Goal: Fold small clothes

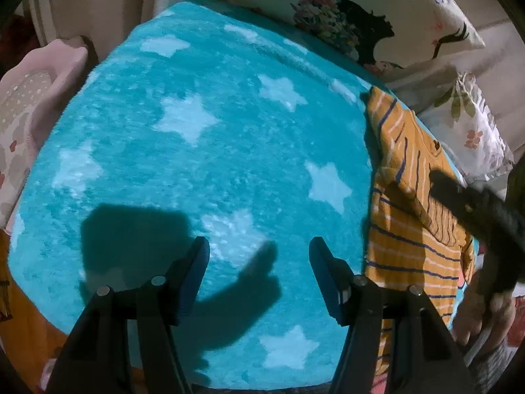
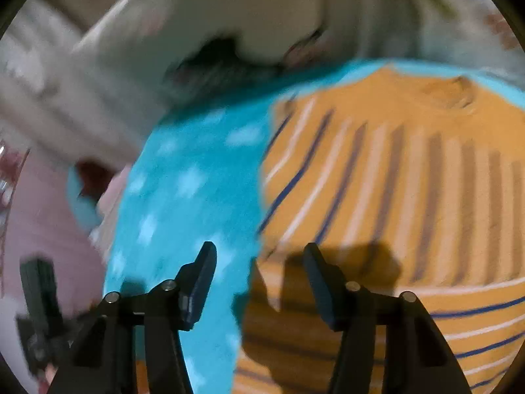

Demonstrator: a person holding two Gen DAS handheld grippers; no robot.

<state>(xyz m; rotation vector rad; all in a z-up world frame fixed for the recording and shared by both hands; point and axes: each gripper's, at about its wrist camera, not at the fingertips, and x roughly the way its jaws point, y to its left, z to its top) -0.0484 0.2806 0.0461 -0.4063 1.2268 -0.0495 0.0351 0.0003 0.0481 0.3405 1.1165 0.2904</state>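
Observation:
A small orange shirt point(image 1: 413, 216) with blue and white stripes lies on the right side of a turquoise star-patterned blanket point(image 1: 197, 151). My left gripper point(image 1: 259, 246) is open and empty, above the bare blanket to the left of the shirt. My right gripper point(image 2: 259, 251) is open and empty, just above the shirt's left edge point(image 2: 377, 180); this view is blurred. The right gripper also shows as a dark shape over the shirt in the left wrist view point(image 1: 472, 207). The left gripper shows blurred at the lower left of the right wrist view point(image 2: 39, 302).
Printed white pillows point(image 1: 410, 16) lie behind and to the right of the blanket. A pink cushion point(image 1: 36, 98) sits at the left. A hand point(image 1: 485, 308) holds the right gripper at the right edge.

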